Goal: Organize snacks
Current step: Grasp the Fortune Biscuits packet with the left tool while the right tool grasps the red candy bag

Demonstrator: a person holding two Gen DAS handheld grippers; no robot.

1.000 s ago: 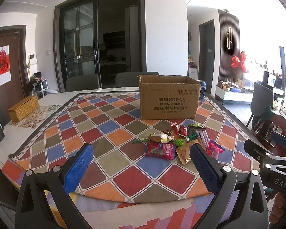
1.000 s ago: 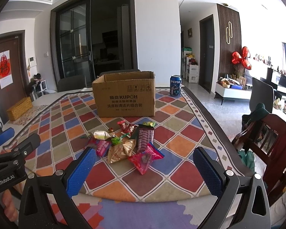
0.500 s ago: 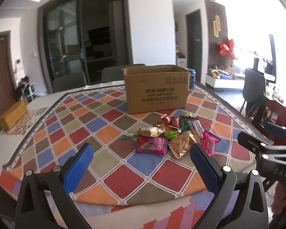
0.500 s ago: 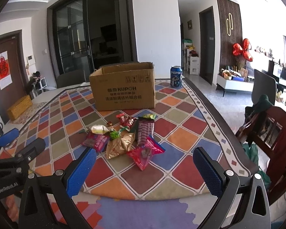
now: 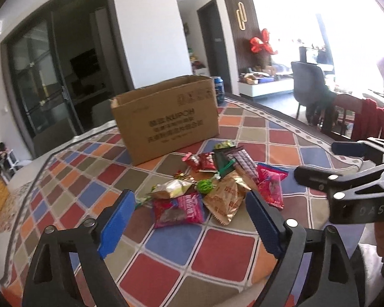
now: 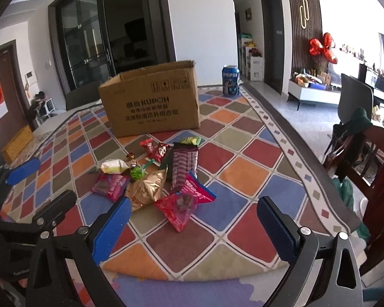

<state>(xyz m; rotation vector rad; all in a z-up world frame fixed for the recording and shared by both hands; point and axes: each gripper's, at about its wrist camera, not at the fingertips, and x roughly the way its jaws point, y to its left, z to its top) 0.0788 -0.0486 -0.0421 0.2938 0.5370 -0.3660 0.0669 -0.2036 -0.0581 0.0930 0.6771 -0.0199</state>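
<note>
No snack is sitting boxed yet: the snack pile (image 6: 156, 176) is lying before the cardboard box (image 6: 151, 102). Left gripper (image 5: 189, 220) and right gripper (image 6: 192, 232) are narrowing slightly, gripping nothing.

Counter (image 6: 243, 276) under checkered cloth (image 6: 245, 174): snack pile (image 6: 156, 176) mid-cloth, cardboard box (image 6: 151, 105) behind it, Pepsi can (image 6: 230, 79) near far right corner.
</note>
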